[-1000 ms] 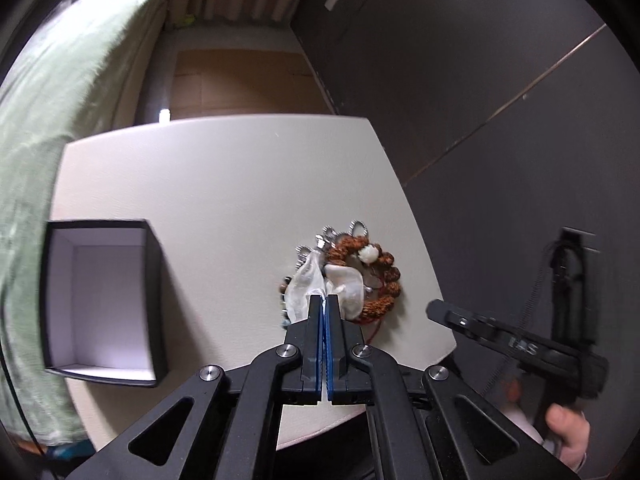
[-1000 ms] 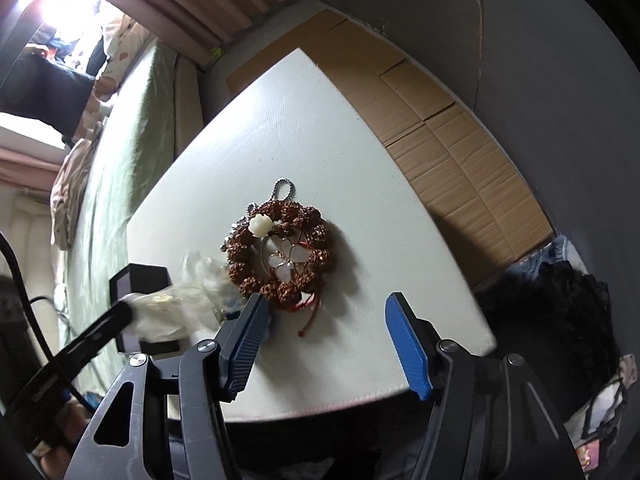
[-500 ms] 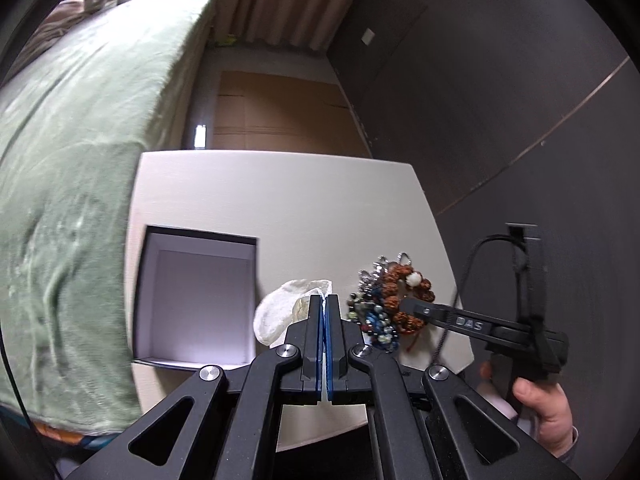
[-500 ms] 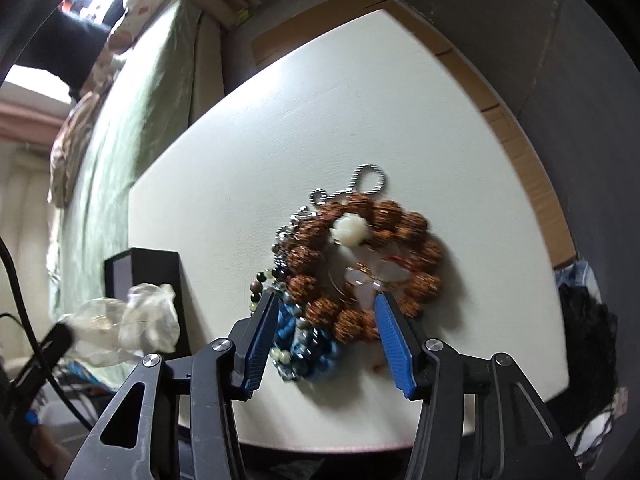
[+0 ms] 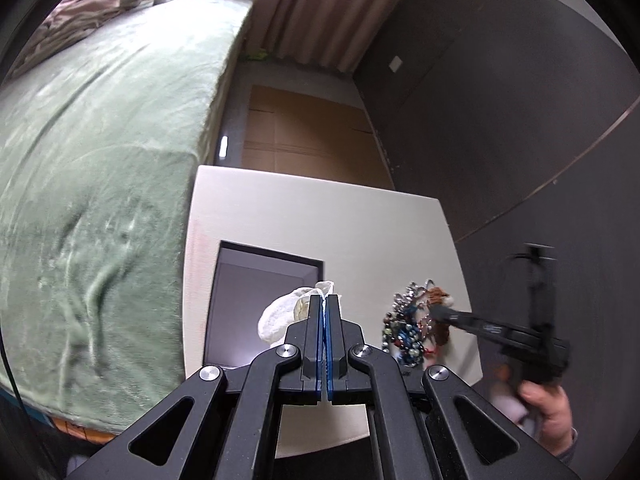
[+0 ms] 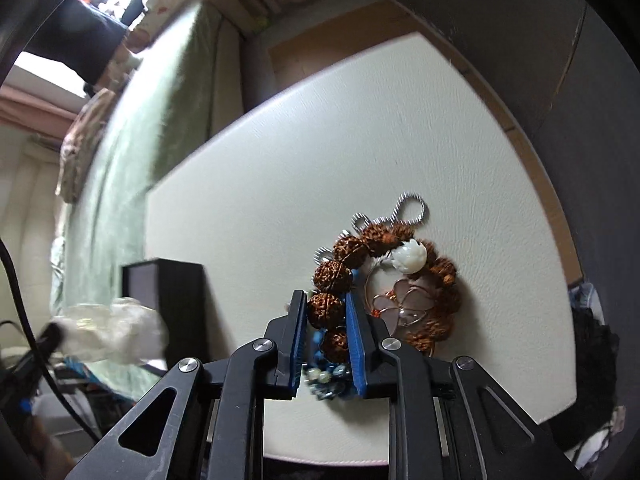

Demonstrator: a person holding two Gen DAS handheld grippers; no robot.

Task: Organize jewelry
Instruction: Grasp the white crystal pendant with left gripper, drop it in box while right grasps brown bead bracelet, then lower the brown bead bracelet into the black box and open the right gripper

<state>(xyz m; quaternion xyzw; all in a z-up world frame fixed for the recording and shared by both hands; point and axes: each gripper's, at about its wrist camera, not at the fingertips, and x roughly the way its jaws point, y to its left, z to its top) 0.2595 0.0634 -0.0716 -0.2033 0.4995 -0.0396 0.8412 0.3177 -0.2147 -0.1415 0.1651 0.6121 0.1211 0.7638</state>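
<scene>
Left gripper [image 5: 323,300] is clenched on a translucent white pouch [image 5: 282,314], hanging over the open black box [image 5: 264,304] at the white table's [image 5: 320,216] left edge, apparently for deposit. Right gripper [image 6: 326,312], jaws just closing, grasps the brown seed-bead bracelet [image 6: 384,280] near the right edge.

The left gripper [image 5: 323,300] points steeply downward, jaws fully closed. The right gripper [image 6: 326,304] also points downward; its jaws have just been closing.

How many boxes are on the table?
1: the open black box sits on the left side of the white table, beside the green bed. The table's near edge is blocked from view, so another could be hidden.
</scene>
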